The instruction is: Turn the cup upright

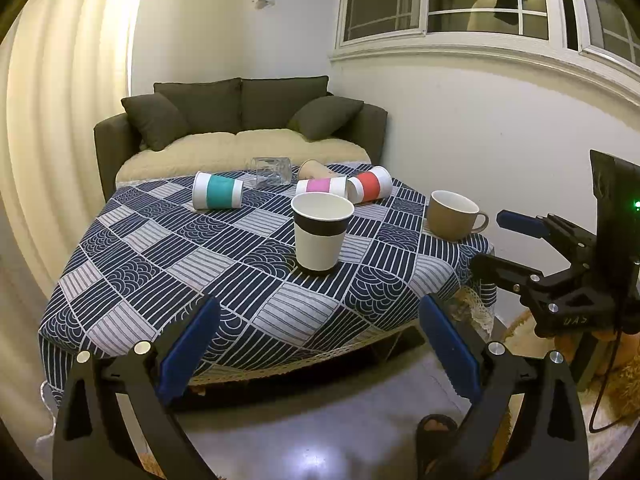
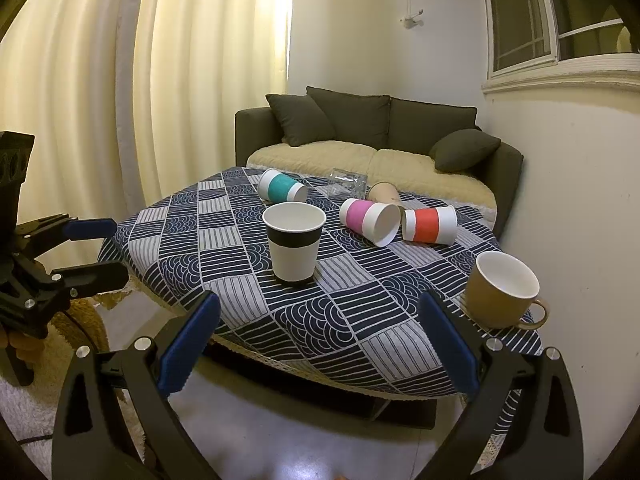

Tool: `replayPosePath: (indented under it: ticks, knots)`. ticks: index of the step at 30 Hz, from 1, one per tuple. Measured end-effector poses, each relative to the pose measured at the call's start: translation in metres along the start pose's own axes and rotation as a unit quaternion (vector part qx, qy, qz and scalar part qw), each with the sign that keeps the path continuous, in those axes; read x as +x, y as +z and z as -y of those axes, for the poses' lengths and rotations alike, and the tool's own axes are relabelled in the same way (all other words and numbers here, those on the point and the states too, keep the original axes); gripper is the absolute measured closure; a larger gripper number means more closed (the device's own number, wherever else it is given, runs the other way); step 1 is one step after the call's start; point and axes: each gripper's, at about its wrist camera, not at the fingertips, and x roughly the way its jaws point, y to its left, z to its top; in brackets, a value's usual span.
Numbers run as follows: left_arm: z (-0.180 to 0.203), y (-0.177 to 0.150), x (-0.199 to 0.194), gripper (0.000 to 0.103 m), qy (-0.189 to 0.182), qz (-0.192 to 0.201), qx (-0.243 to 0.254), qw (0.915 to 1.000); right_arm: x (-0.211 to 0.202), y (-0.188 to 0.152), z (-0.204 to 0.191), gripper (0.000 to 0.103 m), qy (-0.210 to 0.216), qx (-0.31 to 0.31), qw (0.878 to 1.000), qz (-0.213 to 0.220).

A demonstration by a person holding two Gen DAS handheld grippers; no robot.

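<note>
A black-banded paper cup stands upright mid-table. A teal-banded cup, a pink-banded cup, a red-banded cup, a plain tan cup and a clear glass lie on their sides at the far side. A tan mug stands upright at the right. My left gripper and right gripper are open and empty, held back from the table's near edge.
The table wears a navy patterned cloth. A dark sofa stands behind it, a wall to the right, curtains to the left. The right gripper shows in the left view, the left gripper in the right view.
</note>
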Motion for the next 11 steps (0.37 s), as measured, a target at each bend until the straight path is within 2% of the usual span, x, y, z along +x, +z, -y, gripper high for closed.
replayPosePath:
  ticks: [11]
  knots:
    - [-0.0040,0.0000,-0.0013,0.006,0.002,0.001,-0.002,1.0000,0.0021,-0.0007,-0.0014,0.005,0.001,-0.003,1.000,-0.004]
